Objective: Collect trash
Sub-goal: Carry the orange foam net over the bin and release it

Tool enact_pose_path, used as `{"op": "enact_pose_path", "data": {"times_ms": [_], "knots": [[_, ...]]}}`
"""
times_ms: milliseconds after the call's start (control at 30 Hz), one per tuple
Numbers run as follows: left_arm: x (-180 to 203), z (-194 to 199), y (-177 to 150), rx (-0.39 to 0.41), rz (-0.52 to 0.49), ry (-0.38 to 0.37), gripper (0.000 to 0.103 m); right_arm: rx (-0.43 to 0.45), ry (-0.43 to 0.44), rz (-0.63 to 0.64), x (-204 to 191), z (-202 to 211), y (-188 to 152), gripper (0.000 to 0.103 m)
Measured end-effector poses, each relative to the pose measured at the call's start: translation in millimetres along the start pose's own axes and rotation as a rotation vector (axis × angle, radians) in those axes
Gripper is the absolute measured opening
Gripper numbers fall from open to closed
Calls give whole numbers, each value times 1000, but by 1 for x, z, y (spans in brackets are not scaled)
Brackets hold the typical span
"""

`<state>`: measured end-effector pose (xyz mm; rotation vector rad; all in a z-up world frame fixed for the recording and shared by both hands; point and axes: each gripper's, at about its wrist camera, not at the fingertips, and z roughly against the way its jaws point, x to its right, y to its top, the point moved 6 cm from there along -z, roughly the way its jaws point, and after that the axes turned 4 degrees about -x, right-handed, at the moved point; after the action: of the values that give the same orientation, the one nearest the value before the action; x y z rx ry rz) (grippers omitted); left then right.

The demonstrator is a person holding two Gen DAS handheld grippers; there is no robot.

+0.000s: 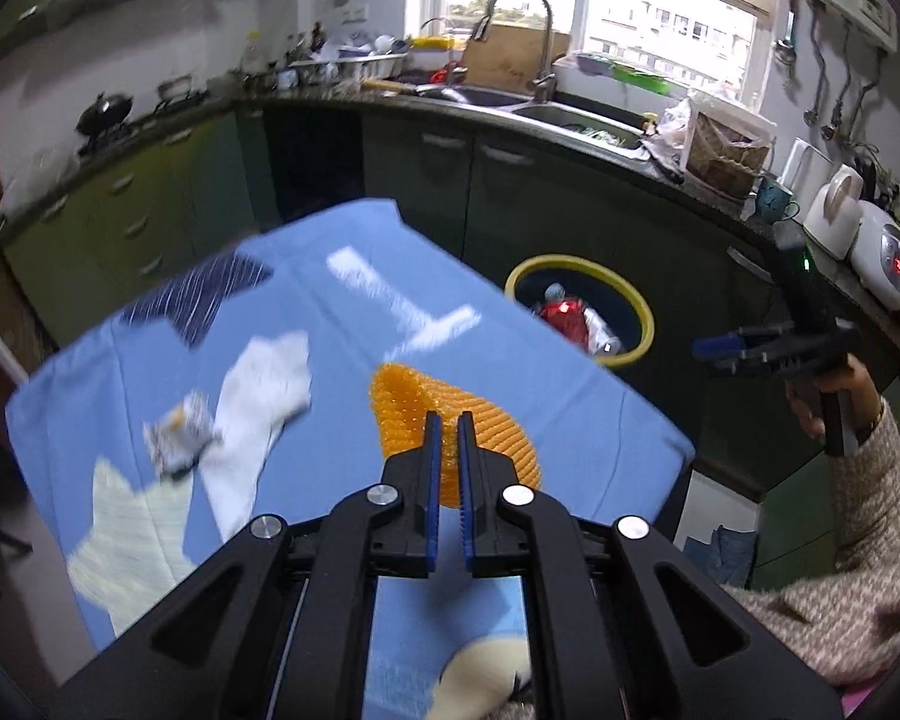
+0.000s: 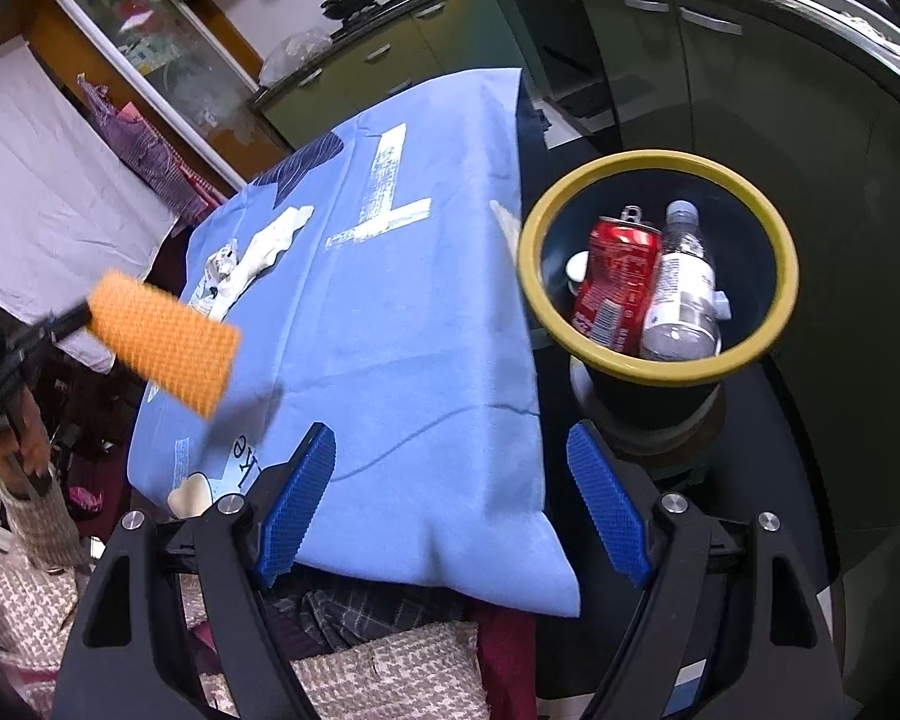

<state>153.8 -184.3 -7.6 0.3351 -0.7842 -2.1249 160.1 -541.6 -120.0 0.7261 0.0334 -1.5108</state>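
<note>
Left hand-held gripper clamps orange foam net above table; right hand-held gripper wide, empty.

Inventory by count:
- orange foam net sleeve: one
- crumpled wrapper: one
- white sock: one
- bin with yellow rim: one, containing one red can and one clear plastic bottle
- blue cloth on the table: one
</note>
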Motion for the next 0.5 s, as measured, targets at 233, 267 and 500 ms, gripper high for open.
{"op": "enact_pose_path", "data": {"times_ms": [233, 267, 500], "knots": [[46, -30, 83, 47, -103, -79, 5, 44, -8, -68, 29, 17, -10, 79], [53, -38, 91, 45, -109, -95, 5, 47, -9, -80, 34, 19, -13, 79], [122, -132, 152, -13, -157, -258, 5, 61, -2, -170, 72, 24, -29, 79]]}}
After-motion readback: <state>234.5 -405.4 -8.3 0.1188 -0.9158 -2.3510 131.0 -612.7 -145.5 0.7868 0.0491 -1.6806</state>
